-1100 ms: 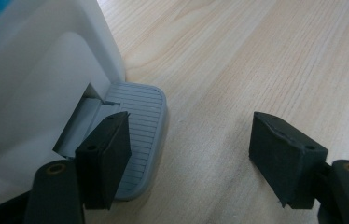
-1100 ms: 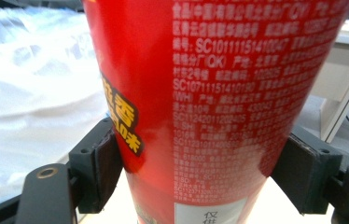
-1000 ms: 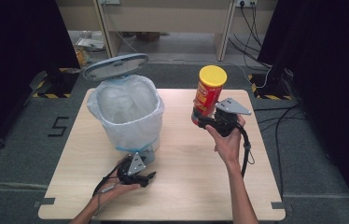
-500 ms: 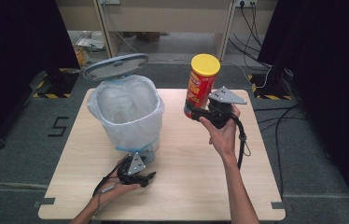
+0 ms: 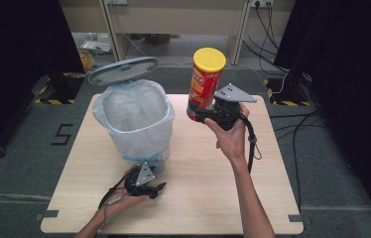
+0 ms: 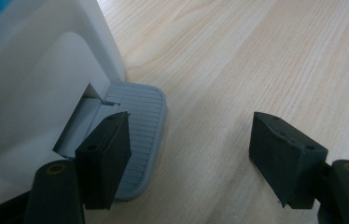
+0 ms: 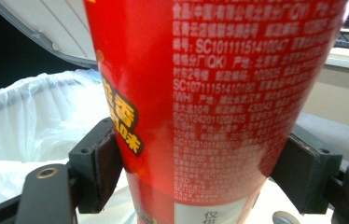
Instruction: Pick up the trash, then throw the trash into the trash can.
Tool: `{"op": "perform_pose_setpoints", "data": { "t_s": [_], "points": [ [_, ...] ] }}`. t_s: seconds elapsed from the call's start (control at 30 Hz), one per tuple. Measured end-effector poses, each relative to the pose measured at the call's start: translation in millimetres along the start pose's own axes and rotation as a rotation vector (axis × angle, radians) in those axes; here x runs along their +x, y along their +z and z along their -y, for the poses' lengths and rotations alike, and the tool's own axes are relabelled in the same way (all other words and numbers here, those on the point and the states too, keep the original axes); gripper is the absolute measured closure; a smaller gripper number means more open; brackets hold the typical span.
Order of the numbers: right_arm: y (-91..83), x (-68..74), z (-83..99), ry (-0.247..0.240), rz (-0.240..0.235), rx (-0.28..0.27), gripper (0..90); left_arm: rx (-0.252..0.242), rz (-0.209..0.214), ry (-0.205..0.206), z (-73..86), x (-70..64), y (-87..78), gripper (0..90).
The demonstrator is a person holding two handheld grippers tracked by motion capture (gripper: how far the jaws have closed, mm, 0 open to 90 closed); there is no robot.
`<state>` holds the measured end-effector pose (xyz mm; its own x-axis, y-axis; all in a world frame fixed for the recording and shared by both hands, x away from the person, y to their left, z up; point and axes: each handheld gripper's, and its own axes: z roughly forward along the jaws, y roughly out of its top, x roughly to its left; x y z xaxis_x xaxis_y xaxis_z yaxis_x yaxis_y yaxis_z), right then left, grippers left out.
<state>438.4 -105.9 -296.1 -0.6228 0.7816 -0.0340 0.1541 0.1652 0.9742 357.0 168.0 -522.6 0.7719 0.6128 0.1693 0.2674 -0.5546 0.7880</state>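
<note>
A tall red snack can (image 5: pixel 205 84) with a yellow cap is held upright in the air, just right of the bin's rim. My right gripper (image 5: pixel 204 115) is shut on its lower part; the right gripper view has the can (image 7: pixel 219 93) between both jaws of the gripper (image 7: pixel 200 158). A white pedal bin (image 5: pixel 135 121) lined with a clear bag stands on the table (image 5: pixel 273 163), its grey lid (image 5: pixel 122 70) raised. My left gripper (image 5: pixel 149 187) sits low at the bin's foot. It is open (image 6: pixel 189 133), with one jaw resting on the grey ribbed pedal (image 6: pixel 140 126).
The bin's liner (image 7: pixel 28 121) and raised lid (image 7: pixel 46 28) lie beyond the can to its left. Bare wood table extends right of the pedal (image 6: pixel 256 60). Cables (image 5: pixel 282 84) and a desk leg stand on the floor behind the table.
The right gripper has carried the can up and to the left, closer to the bin's opening. The left gripper has stayed at the pedal.
</note>
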Motion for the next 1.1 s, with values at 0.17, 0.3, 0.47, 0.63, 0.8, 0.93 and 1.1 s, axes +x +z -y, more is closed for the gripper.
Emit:
{"op": "perform_pose_setpoints", "data": {
  "t_s": [0.17,0.3,0.47,0.63,0.8,0.93,1.1],
  "points": [
    [1.9,4.2,-5.2,0.002,-0.016,-0.005,24.5,0.004,0.002,0.001,-0.1,0.1,-0.3,28.6],
    [2.2,6.0,-8.6,0.003,-0.026,-0.008,24.4,0.005,0.002,0.004,-0.1,0.3,-0.4,28.6],
    [2.4,9.6,-14.4,-0.004,-0.034,-0.009,24.5,0.006,0.004,0.002,-0.2,0.3,-0.5,28.6],
    [2.1,14.6,-22.7,-0.013,-0.042,-0.018,24.5,0.005,0.003,0.001,-0.1,0.1,-0.5,28.6],
    [2.6,22.4,-32.0,-0.020,-0.056,-0.022,24.5,0.005,0.003,0.001,-0.1,0.2,-0.6,28.6],
    [6.8,28.6,-40.3,-0.024,-0.073,-0.027,24.5,0.007,0.004,0.001,-0.2,0.2,-0.7,28.6],
    [16.8,38.6,-46.7,-0.031,-0.100,-0.023,24.5,0.008,0.006,0.002,-0.2,0.3,-0.8,28.7]
  ]
}}
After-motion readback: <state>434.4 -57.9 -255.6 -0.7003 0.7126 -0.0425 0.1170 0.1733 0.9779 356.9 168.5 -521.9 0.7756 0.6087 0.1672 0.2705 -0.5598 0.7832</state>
